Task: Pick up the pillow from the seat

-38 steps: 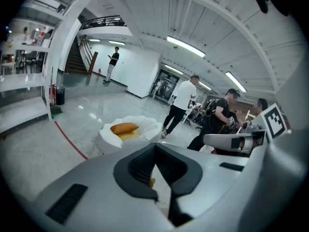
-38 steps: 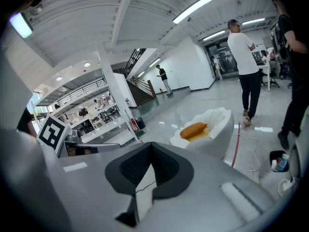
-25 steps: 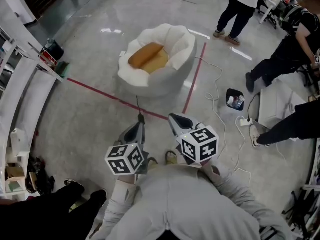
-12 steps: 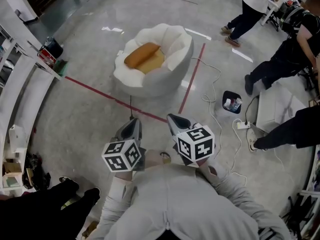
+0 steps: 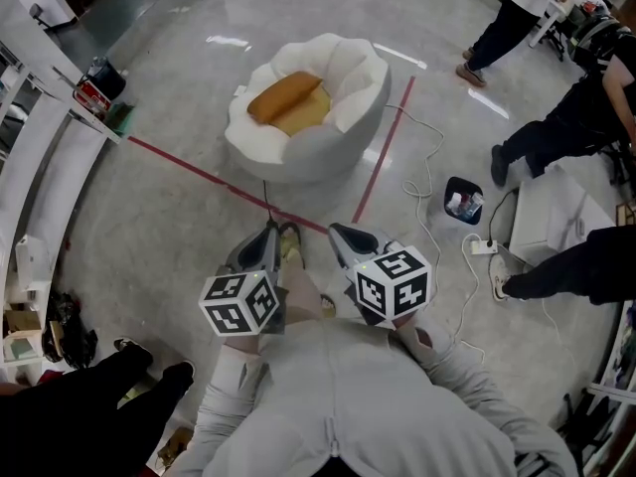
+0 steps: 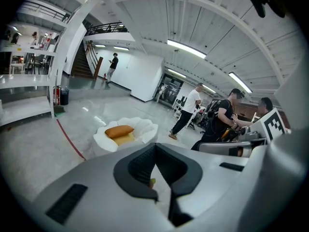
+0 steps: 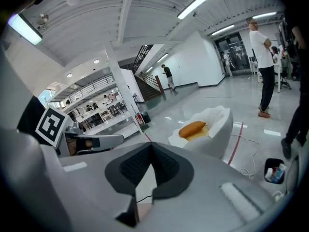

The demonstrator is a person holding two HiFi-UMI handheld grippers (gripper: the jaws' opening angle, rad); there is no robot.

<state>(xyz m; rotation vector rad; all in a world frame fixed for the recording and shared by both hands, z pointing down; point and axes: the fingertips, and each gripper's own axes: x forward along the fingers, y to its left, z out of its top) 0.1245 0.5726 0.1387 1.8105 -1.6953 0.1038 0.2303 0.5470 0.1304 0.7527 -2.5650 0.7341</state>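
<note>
A pillow (image 5: 284,95) is being cradled in the hollow of a seat (image 5: 318,155), toward its left side. The seat is being viewed from well behind by the left gripper (image 5: 272,231) and the right gripper (image 5: 339,233), which are being held side by side. Shelving (image 5: 50,167) is running along the left. A floor line (image 5: 382,152) is passing just right of the seat, and a bin (image 5: 464,199) is sitting farther right.

Head view. My left gripper (image 5: 270,237) and right gripper (image 5: 343,235) hang side by side above the grey polished floor (image 5: 149,237), well apart from the white scalloped cushioned seat (image 5: 328,142) that holds the orange oblong fabric pillow (image 5: 283,95). Red floor tape (image 5: 189,167) runs between.
</note>
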